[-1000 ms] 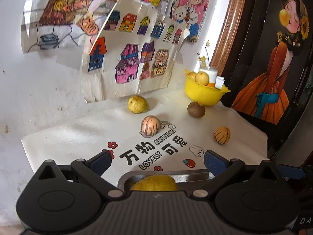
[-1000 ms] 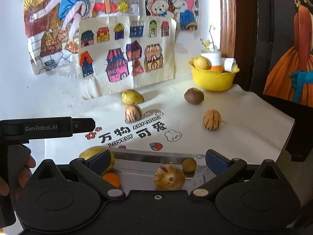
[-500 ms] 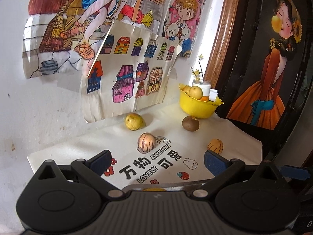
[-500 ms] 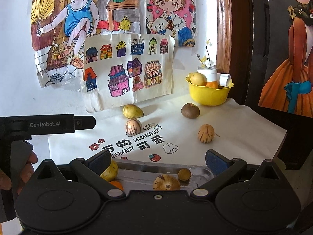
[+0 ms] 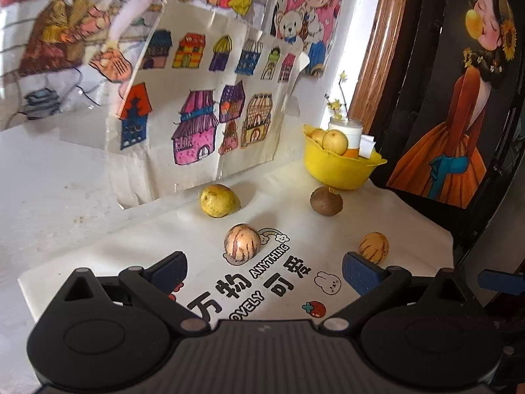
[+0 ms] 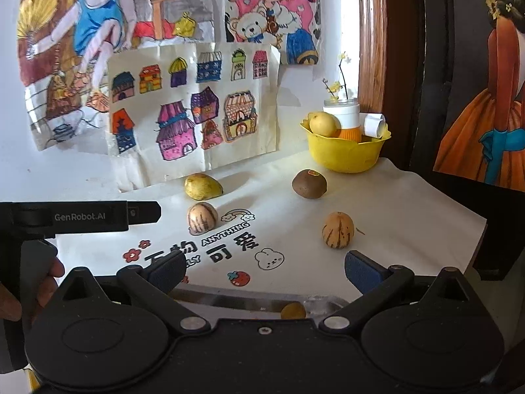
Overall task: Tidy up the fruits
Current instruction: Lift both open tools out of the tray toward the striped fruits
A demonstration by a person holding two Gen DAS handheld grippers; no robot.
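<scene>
On the white printed mat [image 5: 328, 229] lie a yellow-green pear [image 5: 219, 200] [image 6: 202, 186], a striped round fruit [image 5: 242, 241] [image 6: 202, 218], a brown kiwi [image 5: 326, 201] [image 6: 309, 183] and a second striped fruit [image 5: 373, 245] [image 6: 338, 230]. A yellow bowl [image 5: 341, 167] [image 6: 344, 151] at the back right holds yellow fruit. My left gripper [image 5: 264, 267] is open and empty, above the mat's near part. My right gripper [image 6: 264, 267] is open and empty, over a clear tray [image 6: 256, 300] with a small fruit [image 6: 293, 310].
Children's drawings hang on the white wall [image 5: 59, 170] behind the mat. A white jar with a flower sprig [image 6: 343, 115] stands in the bowl. A dark framed painting [image 5: 459, 98] stands at the right. The left gripper's body [image 6: 78, 216] shows at left in the right wrist view.
Both grippers have lifted and drawn back from the clear tray. The tray and its fruit have dropped out of the left wrist view and mostly out of the right one.
</scene>
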